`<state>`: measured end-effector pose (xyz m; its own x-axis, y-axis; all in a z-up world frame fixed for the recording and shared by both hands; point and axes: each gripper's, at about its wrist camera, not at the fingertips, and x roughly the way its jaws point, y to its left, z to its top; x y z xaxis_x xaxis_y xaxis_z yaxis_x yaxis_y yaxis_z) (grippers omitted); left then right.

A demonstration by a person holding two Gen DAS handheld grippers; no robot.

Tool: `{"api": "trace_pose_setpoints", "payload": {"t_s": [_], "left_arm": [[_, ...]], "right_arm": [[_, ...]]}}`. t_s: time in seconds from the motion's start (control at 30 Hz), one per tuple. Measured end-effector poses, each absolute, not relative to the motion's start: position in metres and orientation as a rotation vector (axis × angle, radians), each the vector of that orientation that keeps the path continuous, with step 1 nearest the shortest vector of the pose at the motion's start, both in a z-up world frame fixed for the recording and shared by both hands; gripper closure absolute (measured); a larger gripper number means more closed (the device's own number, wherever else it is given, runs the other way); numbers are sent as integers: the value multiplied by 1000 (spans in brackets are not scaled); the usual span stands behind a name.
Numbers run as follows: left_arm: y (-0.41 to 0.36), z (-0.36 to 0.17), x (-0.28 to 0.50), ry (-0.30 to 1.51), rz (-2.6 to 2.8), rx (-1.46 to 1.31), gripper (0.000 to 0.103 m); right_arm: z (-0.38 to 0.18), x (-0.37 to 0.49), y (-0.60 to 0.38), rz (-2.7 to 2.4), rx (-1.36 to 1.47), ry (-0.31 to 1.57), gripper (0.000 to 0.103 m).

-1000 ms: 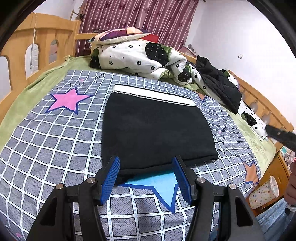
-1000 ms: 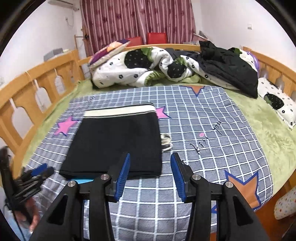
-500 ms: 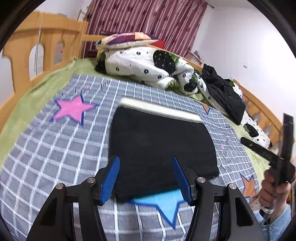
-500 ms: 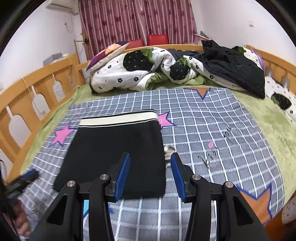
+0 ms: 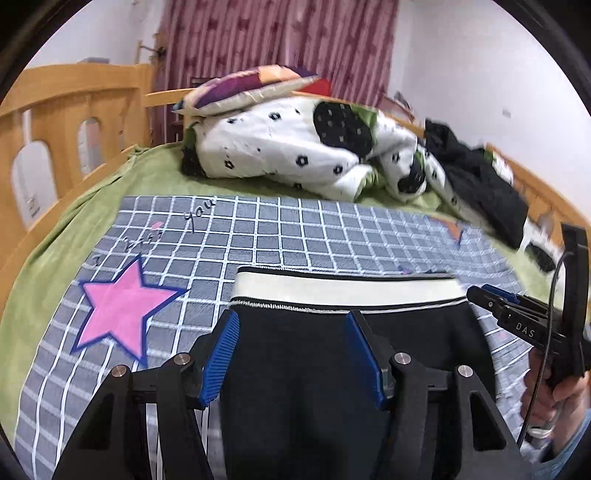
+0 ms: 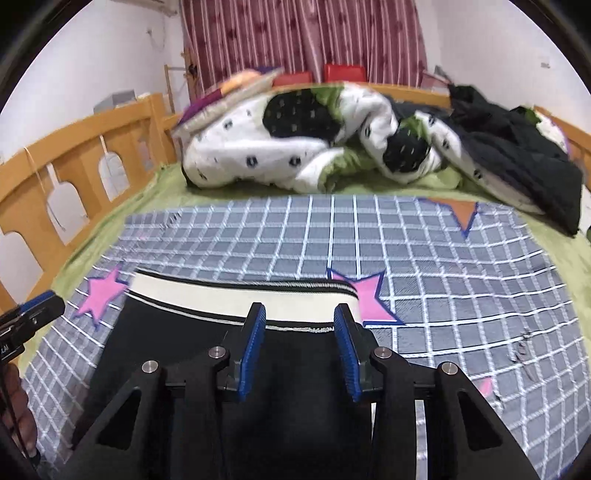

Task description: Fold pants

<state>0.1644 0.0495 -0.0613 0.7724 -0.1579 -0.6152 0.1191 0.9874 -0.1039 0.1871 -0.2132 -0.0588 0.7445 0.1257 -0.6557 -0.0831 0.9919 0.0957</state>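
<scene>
Beneath left tool (image 5: 291, 325), pants (image 5: 406, 343) (hem hidden)

A honey-coloured wooden bed frame (image 5: 74, 110) with arched cut-outs stands against white walls (image 5: 461, 55). Maroon patterned curtains (image 6: 303, 33) hang behind it. A green sheet (image 5: 155, 173) lies under a grey checked blanket (image 6: 369, 236) with pink stars. 2 red chair backs (image 6: 321, 74) show by the curtains.

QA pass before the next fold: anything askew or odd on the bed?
Nothing stands out. The pants lie flat and squarely folded on the checked sheet, cream waistband straight along the far edge. Both grippers are open, holding nothing.
</scene>
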Motion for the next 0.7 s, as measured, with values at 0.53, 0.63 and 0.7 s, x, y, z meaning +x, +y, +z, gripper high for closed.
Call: {"api": "trace_pose_setpoints", "payload": {"t_s": [0.53,0.63,0.7], "left_arm": [[36,-128,228,832,-154,-9,40],[35,-129,228,832,-158,-5,39],[35,-129,227,829,-158,-3,38]], "right_arm": [[-125,245,-214,104,-16,804,86],[-125,243,-215,103,-18,800,86],[-125,242,-215,100,-16,797,86]]}}
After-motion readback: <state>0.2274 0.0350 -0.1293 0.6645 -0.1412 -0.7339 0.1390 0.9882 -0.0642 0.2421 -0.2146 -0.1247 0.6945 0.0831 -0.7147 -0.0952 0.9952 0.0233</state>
